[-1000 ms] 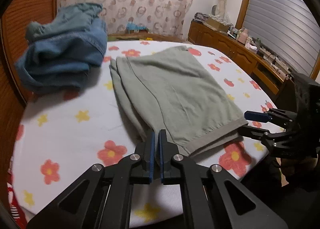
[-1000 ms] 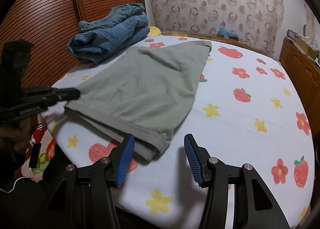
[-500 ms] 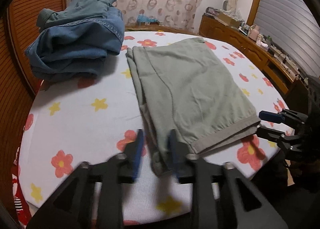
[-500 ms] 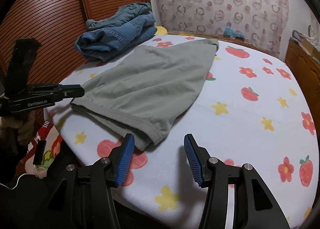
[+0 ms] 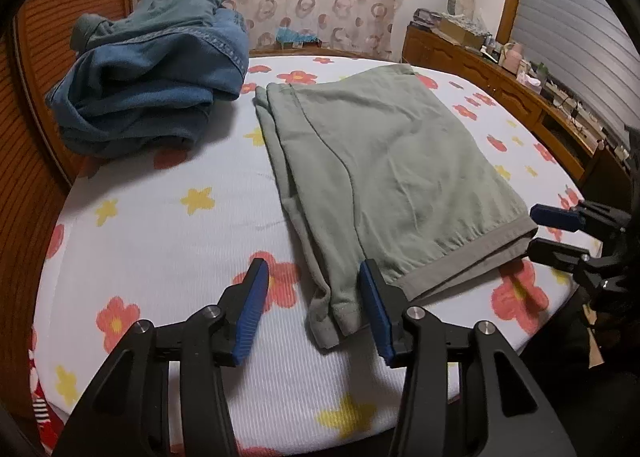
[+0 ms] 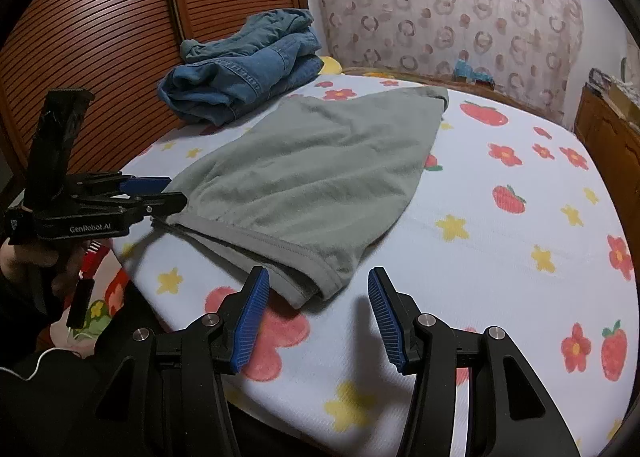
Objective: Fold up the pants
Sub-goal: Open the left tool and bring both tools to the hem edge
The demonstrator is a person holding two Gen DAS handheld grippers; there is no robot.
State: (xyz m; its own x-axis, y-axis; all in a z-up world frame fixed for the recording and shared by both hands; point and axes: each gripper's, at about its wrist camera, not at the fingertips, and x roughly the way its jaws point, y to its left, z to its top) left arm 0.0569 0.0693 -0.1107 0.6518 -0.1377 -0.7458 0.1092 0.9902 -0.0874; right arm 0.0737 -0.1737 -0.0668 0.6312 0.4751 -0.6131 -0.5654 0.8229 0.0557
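Left wrist view shows the green pants folded on the bed, long axis running away, near hem corner between the opening, empty left tongs, while the right tongs gape empty beside the other corner.

I see matt grey-green knit pants on a ribbed cotton-look bedsheet; blue denim pile behind. Left gripper: matt black plastic, ridged blue pads, shiny metal pins. Slatted wood doors.
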